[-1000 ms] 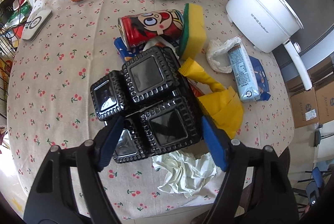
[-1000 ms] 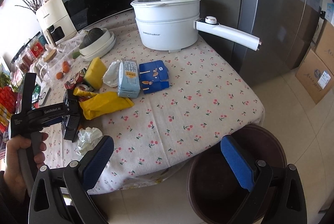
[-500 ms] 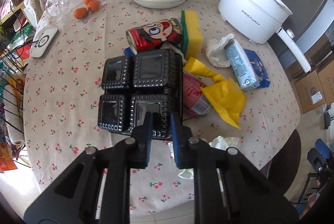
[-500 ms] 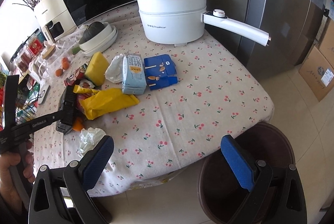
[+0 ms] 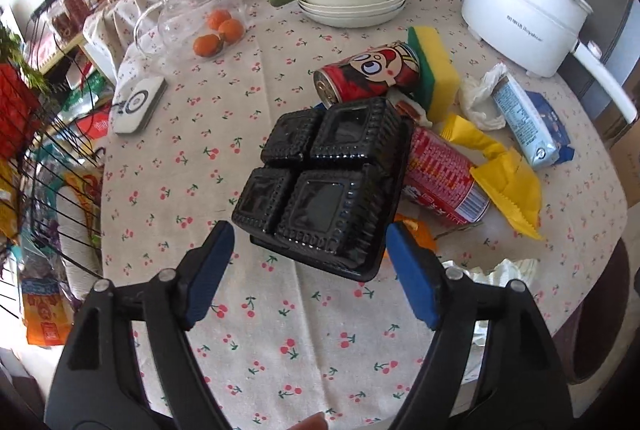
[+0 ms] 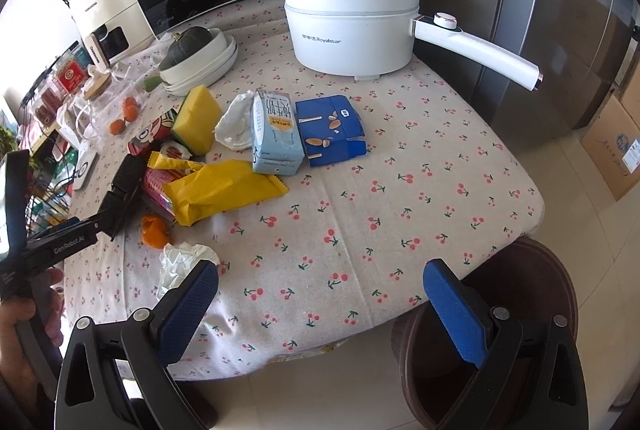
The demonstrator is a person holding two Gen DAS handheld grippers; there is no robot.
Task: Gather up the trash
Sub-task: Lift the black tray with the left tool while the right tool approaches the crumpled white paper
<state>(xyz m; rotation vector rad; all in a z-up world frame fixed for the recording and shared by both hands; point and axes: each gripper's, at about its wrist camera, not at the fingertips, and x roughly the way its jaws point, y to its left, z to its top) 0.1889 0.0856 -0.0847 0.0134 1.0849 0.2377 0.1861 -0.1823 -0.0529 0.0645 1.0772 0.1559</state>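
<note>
Both grippers (L [image 5: 308,262], R [image 6: 320,304]) agape.

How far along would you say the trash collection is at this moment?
Barely begun: the brown bin looks empty. Neither gripper holds anything; the left gripper is open before the black tray, the right gripper open. The yellow wrapper, milk carton and tissues remain.

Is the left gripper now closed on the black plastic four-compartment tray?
No, the left gripper stands wide open, its blue pads apart from the black plastic four-compartment tray.
</note>
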